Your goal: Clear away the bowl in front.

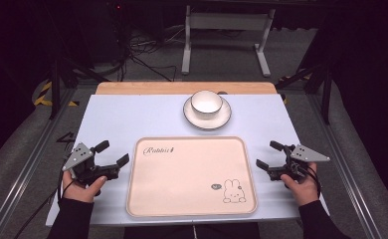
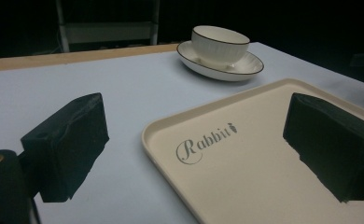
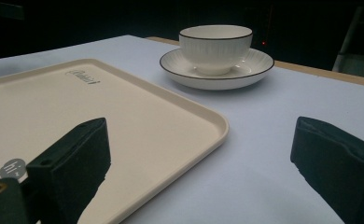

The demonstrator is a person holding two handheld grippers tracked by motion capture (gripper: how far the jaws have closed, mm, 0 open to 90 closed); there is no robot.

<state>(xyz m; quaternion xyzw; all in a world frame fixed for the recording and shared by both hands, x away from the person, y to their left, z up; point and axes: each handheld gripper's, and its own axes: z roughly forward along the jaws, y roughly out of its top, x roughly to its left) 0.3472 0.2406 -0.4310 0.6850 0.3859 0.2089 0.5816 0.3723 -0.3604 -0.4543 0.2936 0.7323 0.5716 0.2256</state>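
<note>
A cream tray (image 1: 192,175) with "Rabbit" lettering and a bunny drawing lies flat at the table's near middle. Behind it a white bowl (image 1: 206,103) with a dark rim sits on a white plate (image 1: 207,118). My left gripper (image 1: 113,154) rests open beside the tray's left edge, nothing between its jaws. My right gripper (image 1: 269,154) stands open beside the tray's right edge, also holding nothing. The left gripper view looks across the tray (image 2: 245,158) corner toward the bowl (image 2: 220,43) on its plate (image 2: 220,68). In the right gripper view the tray (image 3: 124,116) lies left, the bowl (image 3: 215,46) ahead.
The table (image 1: 132,114) has a pale blue top with a wooden strip (image 1: 182,88) along its far edge. Beyond it stand a white metal frame (image 1: 227,30) and cables on a dark floor. Bare tabletop lies to both sides of the plate.
</note>
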